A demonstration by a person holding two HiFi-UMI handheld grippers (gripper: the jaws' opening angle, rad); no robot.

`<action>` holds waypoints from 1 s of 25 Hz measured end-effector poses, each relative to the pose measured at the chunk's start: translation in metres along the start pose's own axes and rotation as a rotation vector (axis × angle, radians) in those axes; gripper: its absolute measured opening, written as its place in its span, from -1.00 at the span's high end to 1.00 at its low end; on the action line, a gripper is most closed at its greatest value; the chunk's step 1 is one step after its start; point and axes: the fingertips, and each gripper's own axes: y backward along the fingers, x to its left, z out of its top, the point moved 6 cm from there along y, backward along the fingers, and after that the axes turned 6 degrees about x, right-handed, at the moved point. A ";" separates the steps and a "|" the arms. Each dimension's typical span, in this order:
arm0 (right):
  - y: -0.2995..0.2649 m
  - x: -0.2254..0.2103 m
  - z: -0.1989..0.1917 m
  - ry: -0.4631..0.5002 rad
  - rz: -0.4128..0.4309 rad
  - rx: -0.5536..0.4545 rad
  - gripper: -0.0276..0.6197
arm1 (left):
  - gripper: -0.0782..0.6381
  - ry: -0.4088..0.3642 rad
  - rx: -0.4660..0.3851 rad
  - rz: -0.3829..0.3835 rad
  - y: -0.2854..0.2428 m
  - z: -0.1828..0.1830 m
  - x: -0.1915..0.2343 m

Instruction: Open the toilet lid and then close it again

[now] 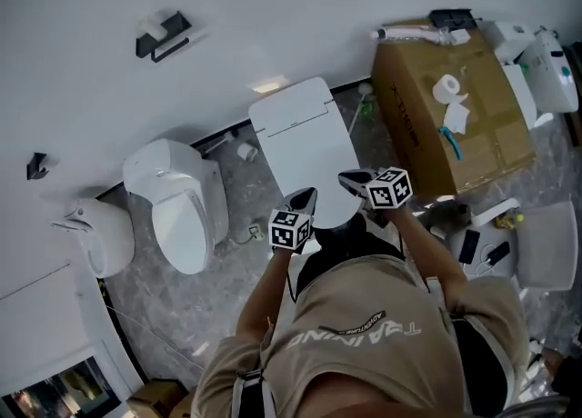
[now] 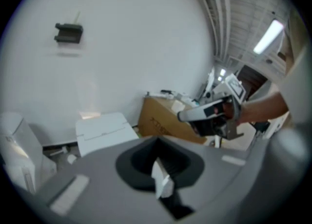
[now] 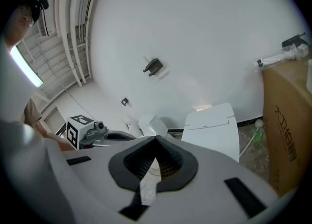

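Observation:
The white toilet (image 1: 305, 139) stands against the wall with its lid lying flat and shut; the left gripper view shows this toilet (image 2: 103, 131) low at the left, and the right gripper view has the toilet (image 3: 214, 125) at the right. Both grippers hang in the air above the bowl's near end, touching nothing. My left gripper (image 1: 306, 196) is shut and empty, its jaws meeting in a point (image 2: 157, 141). My right gripper (image 1: 351, 178) is shut and empty too (image 3: 156, 139). Each shows in the other's view: the right gripper (image 2: 187, 116) and the left gripper (image 3: 117, 135).
A second white toilet (image 1: 182, 207) stands to the left, beside a white fixture (image 1: 95, 234). A cardboard box (image 1: 482, 148) carrying a paper roll (image 1: 446, 87) sits close on the right. A black holder (image 1: 164, 36) is on the wall. The floor is grey marble.

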 end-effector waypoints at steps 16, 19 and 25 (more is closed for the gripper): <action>0.045 0.069 0.130 0.411 -0.119 -0.156 0.87 | 0.77 -0.308 -0.286 0.151 0.073 0.150 -0.008; 0.050 0.074 0.147 0.429 -0.151 -0.185 0.87 | 0.77 -0.349 -0.329 0.181 0.089 0.175 -0.002; 0.073 0.095 0.186 0.550 -0.276 -0.286 0.87 | 0.77 -0.331 -0.445 0.268 0.134 0.226 0.015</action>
